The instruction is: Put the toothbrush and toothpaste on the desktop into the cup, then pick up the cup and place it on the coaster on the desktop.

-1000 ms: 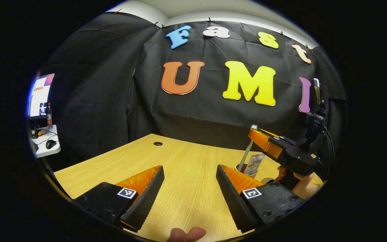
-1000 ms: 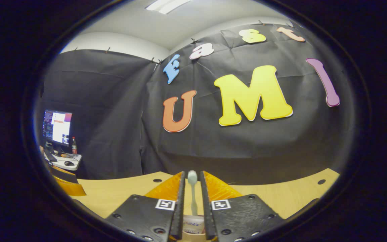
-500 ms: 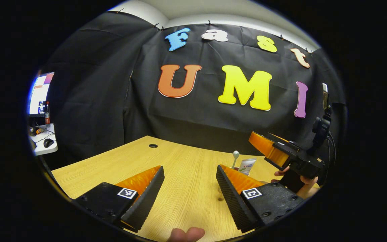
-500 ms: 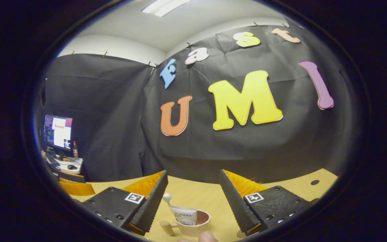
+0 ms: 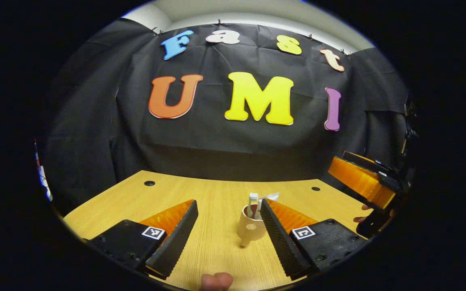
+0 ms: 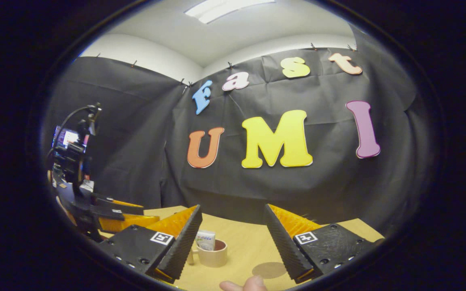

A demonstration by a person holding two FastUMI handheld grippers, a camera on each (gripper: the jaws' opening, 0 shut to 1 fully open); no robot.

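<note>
My left gripper point(image 5: 227, 226) is spread wide above the desk point(image 5: 176, 198), holding nothing, and the cup point(image 5: 251, 224) stands just ahead of it, nearer its right finger, with its knob handle turned toward me. The toothpaste point(image 5: 253, 199) stands inside the cup, with a pale tip beside it that I take for the toothbrush point(image 5: 269, 197), though I can't be sure. My right gripper point(image 6: 233, 238) is spread too, and empty, with the cup point(image 6: 212, 252) just ahead by its left finger and the toothpaste point(image 6: 205, 239) rising from it. The coaster point(image 6: 269, 270) is a flat disc on the desk close by, apart from the cup and bare. As I judge it, the lift is what's left: I'd centre one gripper on the cup, close on its wall below the rim, keep it upright so nothing tips out, and set it squarely on the disc.
</note>
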